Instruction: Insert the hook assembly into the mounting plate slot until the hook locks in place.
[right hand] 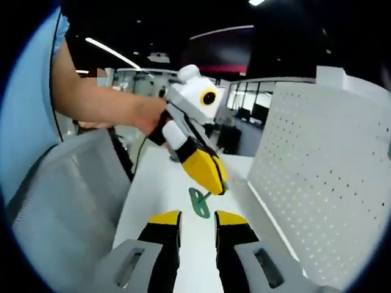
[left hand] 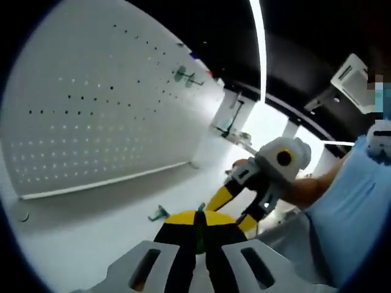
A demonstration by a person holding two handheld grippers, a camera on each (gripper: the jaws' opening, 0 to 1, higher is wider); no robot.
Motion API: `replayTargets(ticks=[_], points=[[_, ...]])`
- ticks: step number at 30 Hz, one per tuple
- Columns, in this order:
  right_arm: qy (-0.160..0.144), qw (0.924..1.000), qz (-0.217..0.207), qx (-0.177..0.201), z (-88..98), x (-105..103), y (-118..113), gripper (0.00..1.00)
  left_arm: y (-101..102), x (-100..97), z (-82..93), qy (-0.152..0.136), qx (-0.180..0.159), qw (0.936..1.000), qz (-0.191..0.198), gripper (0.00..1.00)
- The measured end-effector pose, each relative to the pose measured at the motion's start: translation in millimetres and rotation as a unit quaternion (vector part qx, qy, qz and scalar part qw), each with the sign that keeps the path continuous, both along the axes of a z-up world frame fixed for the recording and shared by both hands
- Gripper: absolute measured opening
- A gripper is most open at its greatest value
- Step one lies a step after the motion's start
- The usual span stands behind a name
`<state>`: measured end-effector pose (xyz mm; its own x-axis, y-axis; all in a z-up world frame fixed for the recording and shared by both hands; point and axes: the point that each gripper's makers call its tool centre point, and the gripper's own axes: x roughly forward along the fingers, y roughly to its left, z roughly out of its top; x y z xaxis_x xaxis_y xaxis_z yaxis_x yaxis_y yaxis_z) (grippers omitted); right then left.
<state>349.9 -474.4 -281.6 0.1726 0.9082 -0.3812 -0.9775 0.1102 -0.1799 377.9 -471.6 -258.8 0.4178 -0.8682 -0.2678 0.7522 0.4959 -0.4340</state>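
My left gripper is shut on a green hook assembly, whose tip pokes out past the yellow jaw tips. In the right gripper view, the left gripper comes in from the left, held by a hand. The green hook hangs from its closed tips above the white table. My right gripper stands open just below that hook, not touching it. It also shows as the right gripper, close on the right. The white perforated mounting plate stands upright; in the right gripper view the plate is to the right.
A second green hook lies on the white table near the plate's foot. A couple of green hooks sit high on the plate. A grey chair and the person's blue sleeve are at the left.
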Motion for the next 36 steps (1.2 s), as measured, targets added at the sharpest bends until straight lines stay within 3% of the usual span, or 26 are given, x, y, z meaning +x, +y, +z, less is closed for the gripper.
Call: replayTargets(ticks=[6,24,36], points=[[0.062,0.9975,-0.006,0.033,3.2,-2,5,0.22,-3,-5.6,12.4,-0.025,-0.018,0.9995,-0.007,0.03],[0.117,0.9895,0.004,0.085,23.6,-8,12,0.22,-14,-14.6,37.0,-0.085,-0.056,0.9944,-0.031,0.03],[0.131,0.9854,0.004,0.109,34.1,-7,10,0.18,-18,-17.8,46.4,-0.109,-0.074,0.9905,-0.040,0.03]])
